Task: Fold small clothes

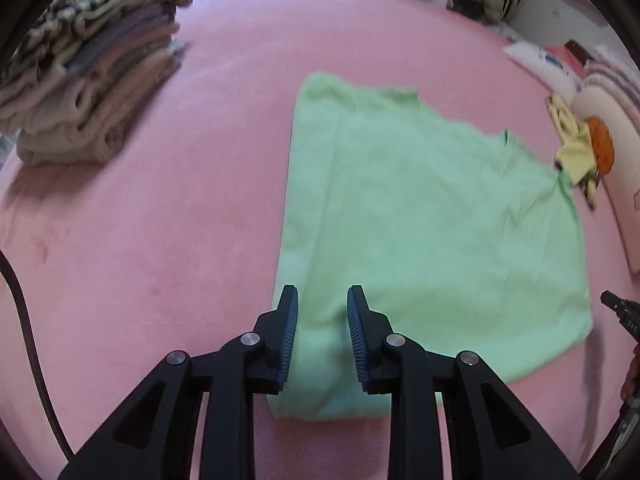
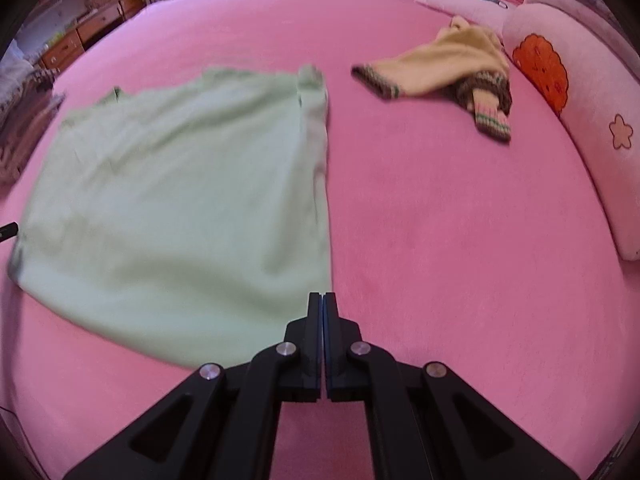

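A light green shirt [image 1: 420, 216] lies spread flat on the pink bed, its sides folded in. My left gripper [image 1: 322, 300] is open and empty, its fingers over the shirt's near left corner. The shirt also shows in the right wrist view [image 2: 172, 208]. My right gripper [image 2: 322, 300] is shut with nothing between its fingers, just off the shirt's near right edge. Its tip shows at the right edge of the left wrist view [image 1: 620, 310].
A stack of folded clothes [image 1: 92, 80] stands at the far left of the pink bed [image 2: 460, 240]. A yellow knitted garment with striped cuffs [image 2: 448, 68] lies at the far right beside pink pillows [image 2: 580, 112]. A black cable [image 1: 28, 332] runs at the left.
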A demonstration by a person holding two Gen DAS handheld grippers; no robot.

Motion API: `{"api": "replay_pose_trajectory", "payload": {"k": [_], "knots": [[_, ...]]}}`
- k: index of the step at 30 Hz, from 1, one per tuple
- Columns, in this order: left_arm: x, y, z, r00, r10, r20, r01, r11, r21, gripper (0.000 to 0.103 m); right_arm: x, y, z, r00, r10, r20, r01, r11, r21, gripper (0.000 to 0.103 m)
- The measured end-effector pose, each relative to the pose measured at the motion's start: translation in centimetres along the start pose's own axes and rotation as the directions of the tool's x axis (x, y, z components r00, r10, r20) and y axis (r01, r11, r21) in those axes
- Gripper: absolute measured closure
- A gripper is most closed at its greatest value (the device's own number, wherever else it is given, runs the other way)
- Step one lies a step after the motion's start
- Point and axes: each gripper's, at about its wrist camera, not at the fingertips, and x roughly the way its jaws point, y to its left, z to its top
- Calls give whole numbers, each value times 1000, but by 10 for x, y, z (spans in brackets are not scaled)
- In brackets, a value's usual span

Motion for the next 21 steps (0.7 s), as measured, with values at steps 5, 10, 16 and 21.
{"api": "replay_pose_trajectory", "payload": {"k": [5,10,16,21], "knots": [[8,-25,47,998,-22,58,19,998,61,76,4,11,58,994,74,76,-73,997,-12,103],[47,-51,104,997,-32,71,24,994,109,76,32,10,124,985,141,101,-142,990,7,103],[93,-55,154,998,-29,48,24,994,106,76,81,4,168,970,239,46,-242,967,77,103],[122,-35,170,998,54,46,-58,994,91,76,117,-27,167,991,134,22,-136,982,132,103]]}}
